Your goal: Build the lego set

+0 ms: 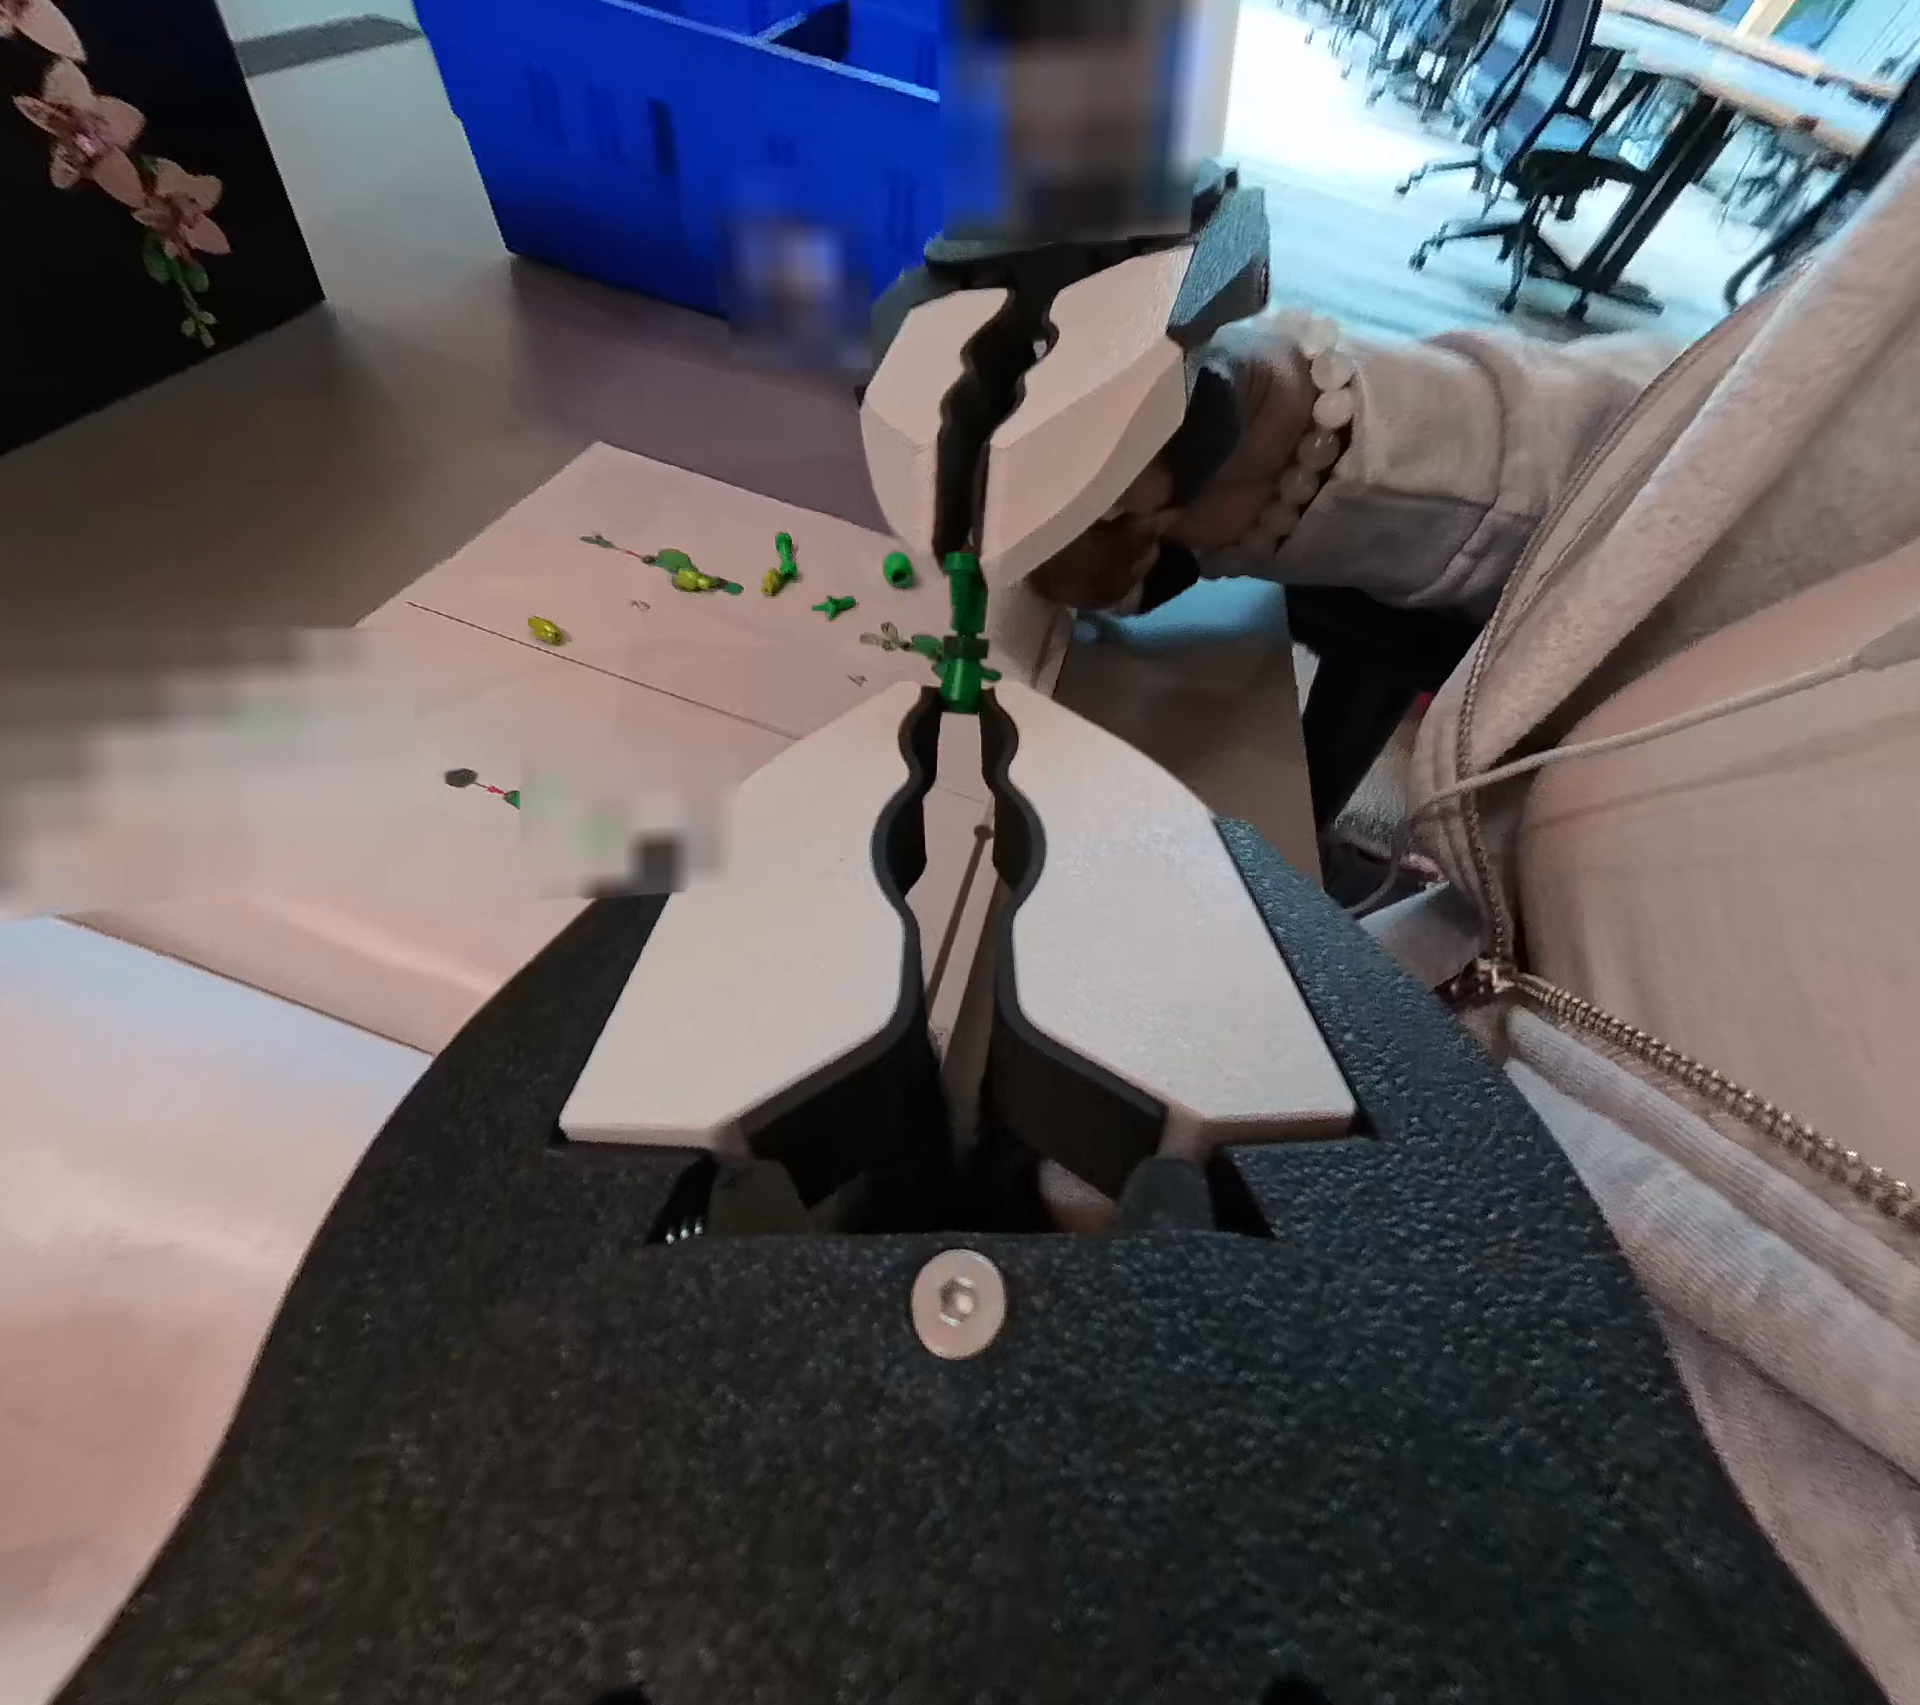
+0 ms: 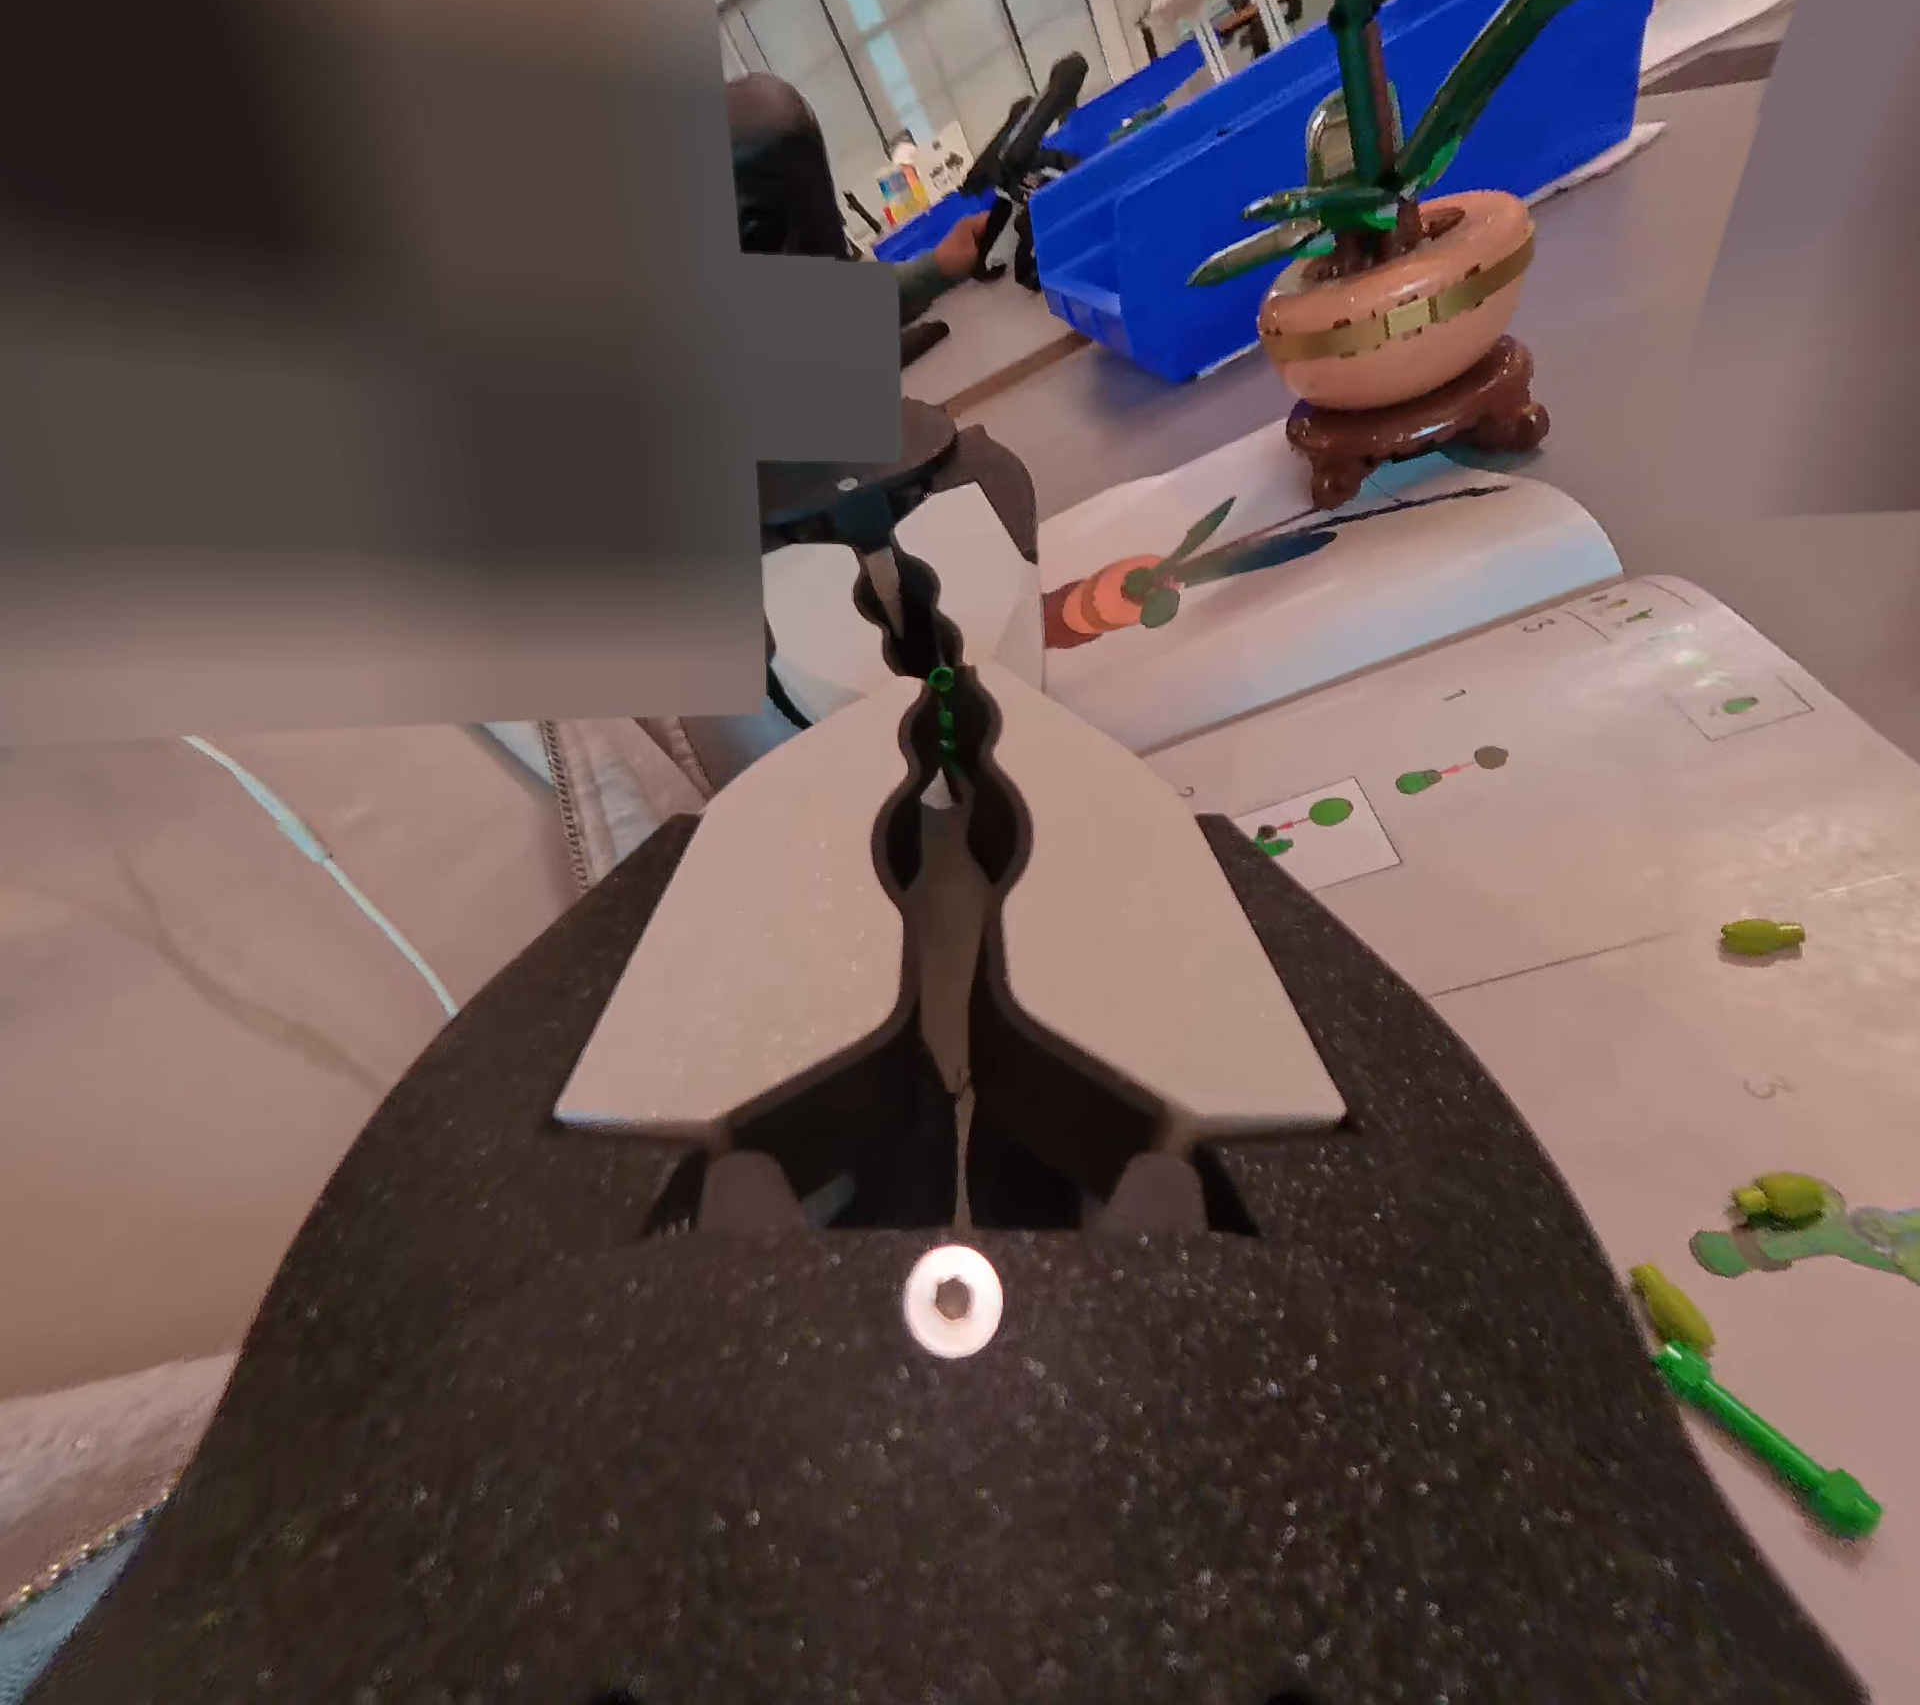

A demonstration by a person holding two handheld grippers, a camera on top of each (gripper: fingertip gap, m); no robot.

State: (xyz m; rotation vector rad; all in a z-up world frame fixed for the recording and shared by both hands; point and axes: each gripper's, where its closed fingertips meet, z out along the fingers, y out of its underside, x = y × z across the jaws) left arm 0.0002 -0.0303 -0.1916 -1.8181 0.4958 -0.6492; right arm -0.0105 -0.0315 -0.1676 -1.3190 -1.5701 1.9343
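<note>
A thin green lego stem [image 1: 964, 632] is held in the air between both grippers, over the open instruction booklet [image 1: 665, 699]. My left gripper [image 1: 961, 699] is shut on its lower end. My right gripper [image 1: 961, 556] comes down from above and is shut on its upper end. In the right wrist view the right gripper [image 2: 940, 689] pinches the stem [image 2: 943, 720] at its tips, and the left gripper [image 2: 899, 606] meets it tip to tip just beyond. Loose green and yellow-green pieces [image 1: 686, 580] lie on the booklet page.
A lego orchid pot with green stems and leaves [image 2: 1403, 315] stands behind the booklet [image 2: 1507, 824]. Blue bins [image 1: 675, 76] [image 2: 1195, 232] sit farther back. A dark box with an orchid picture [image 1: 104, 97] stands at left. More green pieces [image 2: 1766, 1437] lie at right. A person's beige jacket [image 1: 1662, 824] is close at right. My left and right fingertips are right by each other.
</note>
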